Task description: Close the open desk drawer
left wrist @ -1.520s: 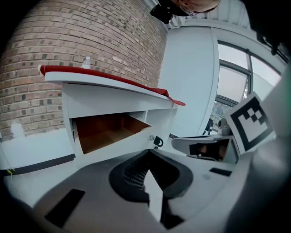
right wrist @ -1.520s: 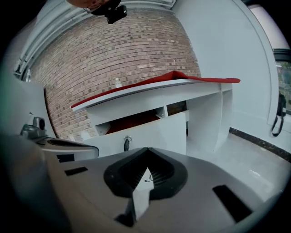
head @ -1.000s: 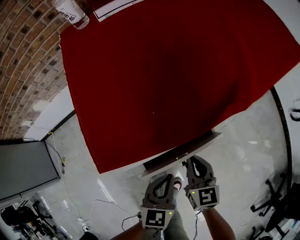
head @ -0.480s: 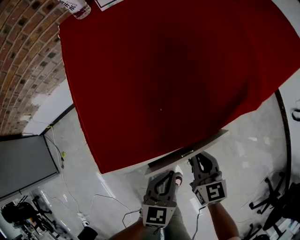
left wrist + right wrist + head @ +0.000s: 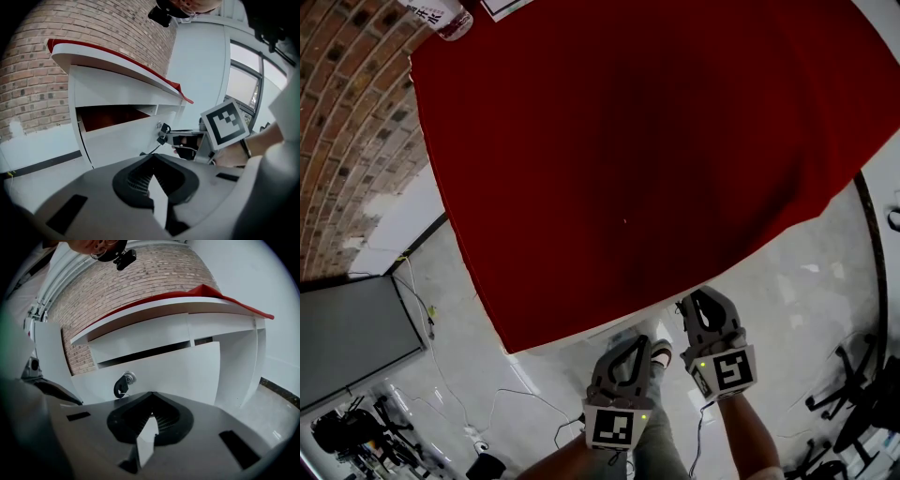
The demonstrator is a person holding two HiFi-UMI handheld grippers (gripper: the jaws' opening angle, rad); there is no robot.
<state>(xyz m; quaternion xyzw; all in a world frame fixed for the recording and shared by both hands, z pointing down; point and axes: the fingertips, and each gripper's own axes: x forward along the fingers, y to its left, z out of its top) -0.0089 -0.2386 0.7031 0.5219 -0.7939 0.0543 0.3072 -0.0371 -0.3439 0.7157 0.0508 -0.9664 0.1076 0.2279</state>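
The desk is covered by a red cloth (image 5: 637, 150), and in the head view the top hides nearly all of the drawer. In the left gripper view the white drawer front (image 5: 122, 136) stands a little out of the desk, with a dark gap above it. A lock with a key (image 5: 124, 379) sits in the drawer front (image 5: 183, 373). My right gripper (image 5: 703, 302) (image 5: 151, 397) is shut, its tips at the drawer front beside the lock (image 5: 161, 127). My left gripper (image 5: 630, 349) (image 5: 152, 159) is shut, holds nothing and hangs back from the drawer.
A plastic bottle (image 5: 441, 17) and a sheet of paper (image 5: 502, 7) lie at the desk's far left corner. A brick wall (image 5: 347, 122) runs along the left. A dark panel (image 5: 352, 337), floor cables (image 5: 469, 412) and a chair base (image 5: 853, 403) surround me.
The drawer has slid in under the desk top and is almost out of the head view. My right gripper has moved forward with it; the left has barely moved.
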